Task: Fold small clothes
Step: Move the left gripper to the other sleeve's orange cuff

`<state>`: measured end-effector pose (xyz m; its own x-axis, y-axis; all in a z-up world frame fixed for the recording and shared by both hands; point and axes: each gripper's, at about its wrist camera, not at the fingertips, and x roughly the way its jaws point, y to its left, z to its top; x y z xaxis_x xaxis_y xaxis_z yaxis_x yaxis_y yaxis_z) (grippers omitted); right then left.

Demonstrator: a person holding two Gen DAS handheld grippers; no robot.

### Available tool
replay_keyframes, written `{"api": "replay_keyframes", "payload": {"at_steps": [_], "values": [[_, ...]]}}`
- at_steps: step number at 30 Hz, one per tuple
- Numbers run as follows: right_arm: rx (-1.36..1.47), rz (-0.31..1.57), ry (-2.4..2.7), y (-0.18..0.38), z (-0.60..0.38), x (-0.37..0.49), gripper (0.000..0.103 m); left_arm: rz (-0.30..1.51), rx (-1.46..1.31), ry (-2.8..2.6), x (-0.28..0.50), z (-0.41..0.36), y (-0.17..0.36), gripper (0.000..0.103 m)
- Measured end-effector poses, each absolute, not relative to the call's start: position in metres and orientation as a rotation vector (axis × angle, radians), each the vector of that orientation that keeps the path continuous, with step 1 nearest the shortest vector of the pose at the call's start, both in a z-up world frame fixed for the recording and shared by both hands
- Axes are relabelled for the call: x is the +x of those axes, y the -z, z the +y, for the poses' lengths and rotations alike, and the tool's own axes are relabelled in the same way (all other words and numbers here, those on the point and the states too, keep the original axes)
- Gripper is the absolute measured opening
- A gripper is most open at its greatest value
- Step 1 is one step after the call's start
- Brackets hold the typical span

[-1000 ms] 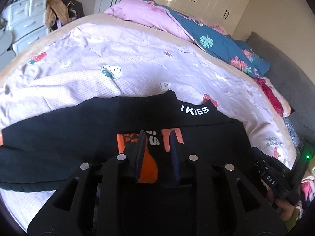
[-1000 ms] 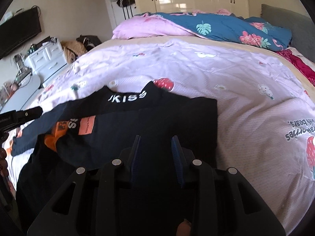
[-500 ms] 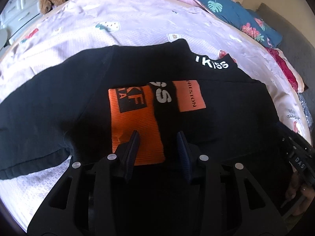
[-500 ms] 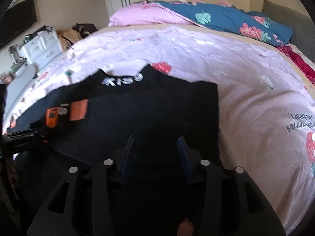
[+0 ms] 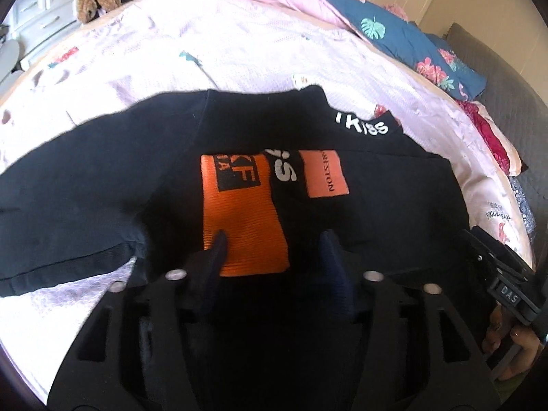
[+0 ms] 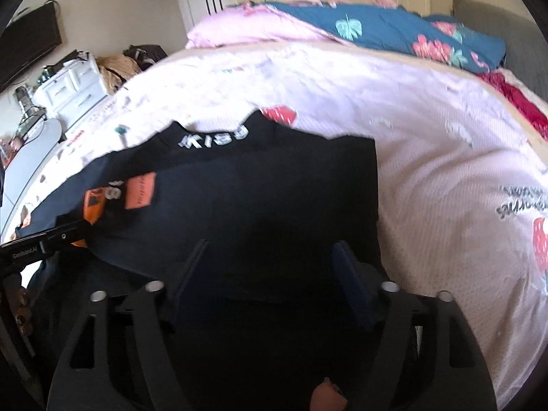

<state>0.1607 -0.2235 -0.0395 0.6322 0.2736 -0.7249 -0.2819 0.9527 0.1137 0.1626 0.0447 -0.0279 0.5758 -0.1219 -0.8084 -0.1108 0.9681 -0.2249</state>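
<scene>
Black top [image 5: 376,212], "KISS" on collar, ribbed orange patch [image 5: 239,219], on quilted bed [image 6: 445,157]; left tool [image 5: 274,239] and right tool [image 6: 270,250] both spread apart, gripping nothing.

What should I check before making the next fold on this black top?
1. Left gripper open, nothing pinched: ok.
2. Right gripper open: ok.
3. Black top lying flat on the bed: ok.
4. Right sleeve folded in, orange cuff on the chest: ok.
5. Left sleeve folded in: not ok, it is spread out sideways.
6. Bottom hem straight: cannot tell, hidden by the grippers.
</scene>
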Motion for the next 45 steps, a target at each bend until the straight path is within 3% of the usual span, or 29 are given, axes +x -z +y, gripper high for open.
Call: {"api": "replay_keyframes", "payload": {"at_steps": [3, 7, 12, 45], "values": [[-0.017, 0.779, -0.315, 0.031, -0.219, 0.153, 0.097, 0.935, -0.240, -0.007, 0.157, 0.043, 0.020, 0.066], [-0.023, 0.766, -0.307, 0.029, -0.215, 0.148, 0.099, 0.924, -0.257, -0.028, 0.152, 0.047, 0.017, 0.086], [-0.064, 0.749, -0.309, 0.027, -0.204, 0.141, 0.099, 0.911, -0.275, -0.058, 0.144, 0.054, 0.013, 0.094], [-0.182, 0.649, -0.501, -0.014, -0.082, 0.110, 0.099, 0.699, -0.467, -0.545, 0.087, 0.163, -0.021, 0.094]]}}
